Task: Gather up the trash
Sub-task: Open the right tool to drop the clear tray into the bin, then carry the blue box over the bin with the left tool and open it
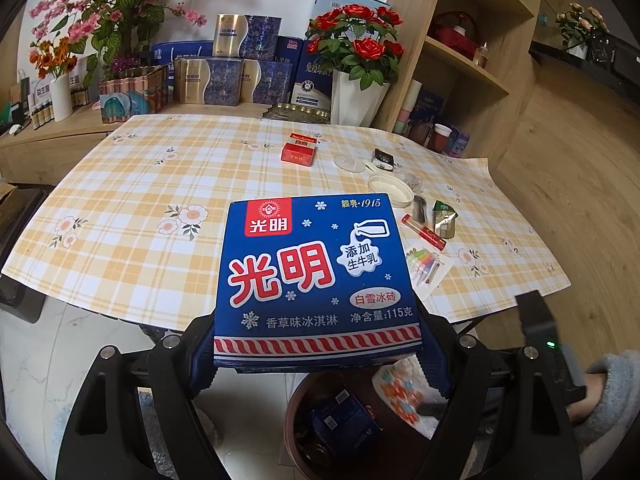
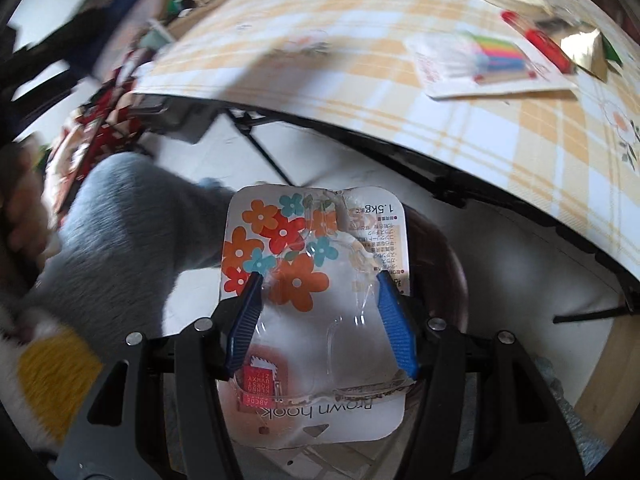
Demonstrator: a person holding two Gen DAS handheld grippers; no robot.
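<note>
So the left gripper (image 1: 316, 354) is squeezing a blue ice cream box (image 1: 316, 280) above the brown bin (image 1: 298, 420). Right gripper (image 2: 318, 320) is clamping flowery hook packaging (image 2: 312, 248) too.

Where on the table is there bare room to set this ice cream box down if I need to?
The left and middle of the checked tablecloth are bare, from the near edge up to the red box. The right side is crowded: white lid, red tube, foil packet, marker pack. Avoid it.
</note>
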